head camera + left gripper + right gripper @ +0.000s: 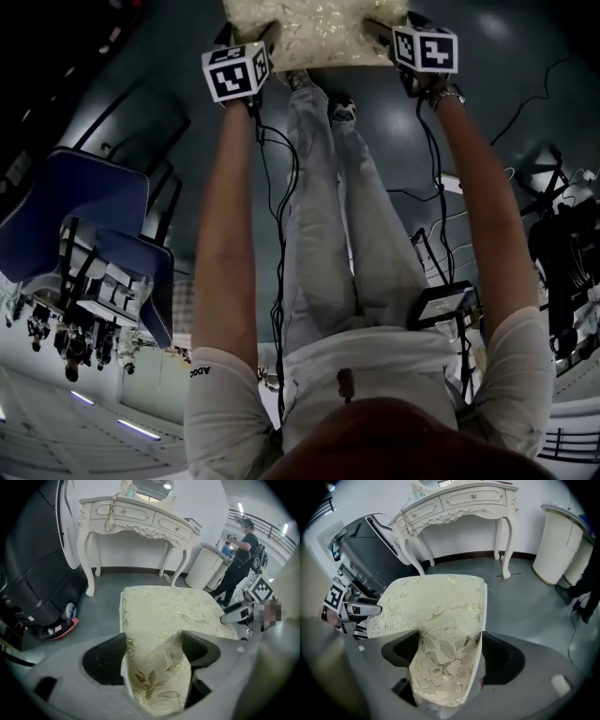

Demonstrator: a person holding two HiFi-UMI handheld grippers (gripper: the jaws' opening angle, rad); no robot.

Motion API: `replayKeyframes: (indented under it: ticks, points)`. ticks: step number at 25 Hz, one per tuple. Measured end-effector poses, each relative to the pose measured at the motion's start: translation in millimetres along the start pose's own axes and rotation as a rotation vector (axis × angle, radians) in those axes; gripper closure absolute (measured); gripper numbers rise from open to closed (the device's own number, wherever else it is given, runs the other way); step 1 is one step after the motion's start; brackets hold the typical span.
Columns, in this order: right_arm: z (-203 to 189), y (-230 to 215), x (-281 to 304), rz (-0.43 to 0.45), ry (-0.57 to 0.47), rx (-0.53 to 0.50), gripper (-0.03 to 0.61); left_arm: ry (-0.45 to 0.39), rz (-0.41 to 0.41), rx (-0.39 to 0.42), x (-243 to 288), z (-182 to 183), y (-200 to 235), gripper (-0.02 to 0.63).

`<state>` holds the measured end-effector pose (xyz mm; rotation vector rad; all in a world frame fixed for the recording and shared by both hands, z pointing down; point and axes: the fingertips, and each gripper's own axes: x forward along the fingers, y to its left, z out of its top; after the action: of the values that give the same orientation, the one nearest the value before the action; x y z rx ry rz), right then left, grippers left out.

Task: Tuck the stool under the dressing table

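at the top of the head view, the left hand-held gripper [265, 42] and the right hand-held gripper [382, 36] each clamp one end of the stool [317, 33]. its long axis runs from one to the other, and neither arm looks nearer.

along the left gripper view, the jaws stand wide, pressed on the stool's padded edge. the dressing table [136, 515] lies ahead past the stool, well apart.

along the right gripper view, the jaws likewise grip wide on the stool. the gap between the dressing table's legs opens ahead, and the stool's length seems roughly parallel to that front, so a forward push looks right.
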<state>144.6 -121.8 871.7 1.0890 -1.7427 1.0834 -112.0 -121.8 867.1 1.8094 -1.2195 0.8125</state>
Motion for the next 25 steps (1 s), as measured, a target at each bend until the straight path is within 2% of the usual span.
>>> replayKeyframes:
  ticks: [5, 9, 15, 19, 25]
  points:
    - [57, -9, 1, -0.123, 0.005, -0.001, 0.150, 0.008, -0.004, 0.012, 15, 52, 15, 0.224]
    - [90, -20, 3, -0.177, 0.043, 0.028, 0.146, 0.041, 0.005, 0.085, 30, 93, 20, 0.219]
    - [138, -27, 12, -0.178, 0.019, 0.047, 0.207, -0.007, -0.006, 0.135, 53, 152, 29, 0.224]
    - [168, -24, 25, -0.168, -0.005, 0.028, 0.210, -0.022, -0.012, 0.121, 62, 170, 46, 0.222]
    - [198, -51, 41, -0.138, -0.019, 0.014, 0.210, -0.019, -0.008, 0.117, 92, 199, 43, 0.222]
